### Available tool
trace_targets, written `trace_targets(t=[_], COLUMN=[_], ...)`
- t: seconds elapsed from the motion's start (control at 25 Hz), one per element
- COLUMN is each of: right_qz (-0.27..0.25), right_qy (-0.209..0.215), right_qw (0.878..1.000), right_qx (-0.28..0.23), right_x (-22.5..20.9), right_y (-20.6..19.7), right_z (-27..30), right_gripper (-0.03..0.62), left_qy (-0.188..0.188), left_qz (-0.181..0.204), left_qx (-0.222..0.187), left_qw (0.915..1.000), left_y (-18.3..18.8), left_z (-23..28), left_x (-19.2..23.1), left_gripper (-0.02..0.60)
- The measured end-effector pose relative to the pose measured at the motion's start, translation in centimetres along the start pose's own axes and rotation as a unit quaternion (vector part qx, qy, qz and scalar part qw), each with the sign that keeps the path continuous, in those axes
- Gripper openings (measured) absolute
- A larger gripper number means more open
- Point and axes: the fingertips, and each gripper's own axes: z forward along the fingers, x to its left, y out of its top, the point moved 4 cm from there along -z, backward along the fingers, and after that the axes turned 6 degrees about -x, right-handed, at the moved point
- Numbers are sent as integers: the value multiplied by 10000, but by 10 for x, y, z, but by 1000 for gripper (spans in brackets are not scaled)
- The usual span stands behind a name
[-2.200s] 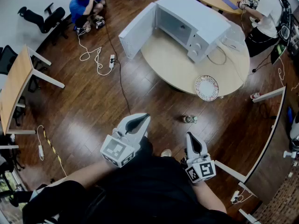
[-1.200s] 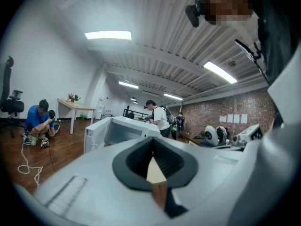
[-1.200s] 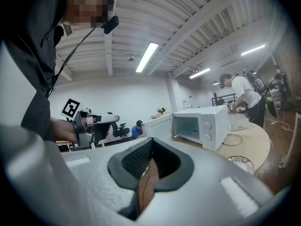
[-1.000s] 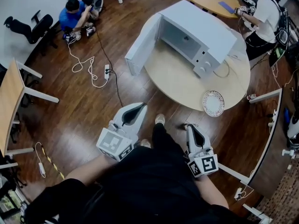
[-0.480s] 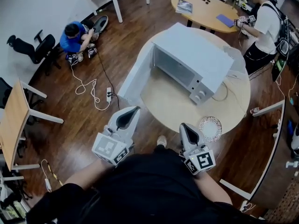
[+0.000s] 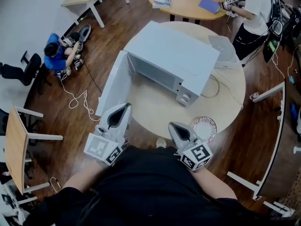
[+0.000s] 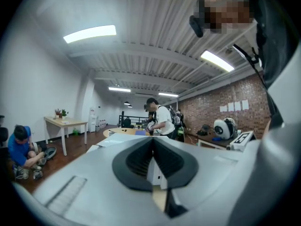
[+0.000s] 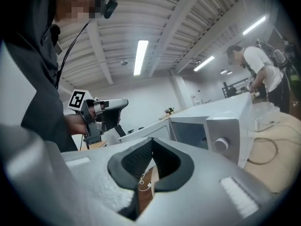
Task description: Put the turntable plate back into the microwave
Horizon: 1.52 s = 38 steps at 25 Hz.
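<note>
A white microwave point(image 6: 169, 62) stands on the round wooden table point(image 6: 155, 108), its door point(image 6: 112, 91) swung wide open to the left and the cavity facing me. The patterned turntable plate point(image 6: 204, 128) lies flat near the table's front right edge. My left gripper point(image 6: 123, 108) is shut and empty, hovering at the table's near edge by the open door. My right gripper point(image 6: 173, 126) is shut and empty, just left of the plate and apart from it. In the right gripper view the microwave point(image 8: 221, 131) shows ahead to the right of the shut right gripper point(image 8: 152, 139). In the left gripper view the left gripper point(image 7: 153, 139) holds nothing.
A white box point(image 6: 223, 48) and a looped cable point(image 6: 214, 86) lie on the table beside the microwave. A person in blue point(image 6: 56, 55) sits on the floor at left with cords nearby. Another person point(image 6: 254, 13) stands by a second round table point(image 6: 188, 1).
I have walked up to the table: the microwave and plate have come much closer, and both shut grippers now reach the table's near edge.
</note>
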Motion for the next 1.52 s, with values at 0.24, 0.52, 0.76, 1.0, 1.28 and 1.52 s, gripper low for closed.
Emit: trace_targets(t=[0.24, 0.52, 0.76, 1.0, 1.28, 1.52], right_qz=[338, 765, 869, 593, 579, 719], right_qy=[-209, -645, -1520, -3015, -3817, -4660], right_qw=[9992, 9946, 9841, 9511, 9221, 8804], right_qx=[93, 268, 294, 302, 267, 502], right_x=[-14, -21, -55, -90, -96, -117], right_y=[-13, -31, -56, -83, -90, -118], right_z=[1, 10, -12, -70, -112, -143], right_gripper=[2, 2, 2, 2, 109, 150], left_qy=[-422, -1064, -1564, -1948, -2128, -2119], left_qz=[-72, -271, -78, -114, -276, -224], left_qx=[98, 91, 31, 231, 192, 295], left_qw=[9990, 9939, 9877, 9805, 9765, 9766], left_y=[-5, -15, 2, 14, 15, 8], left_z=[28, 51, 67, 73, 70, 67], left_x=[4, 13, 26, 25, 22, 26], left_gripper=[5, 5, 5, 5, 5, 5])
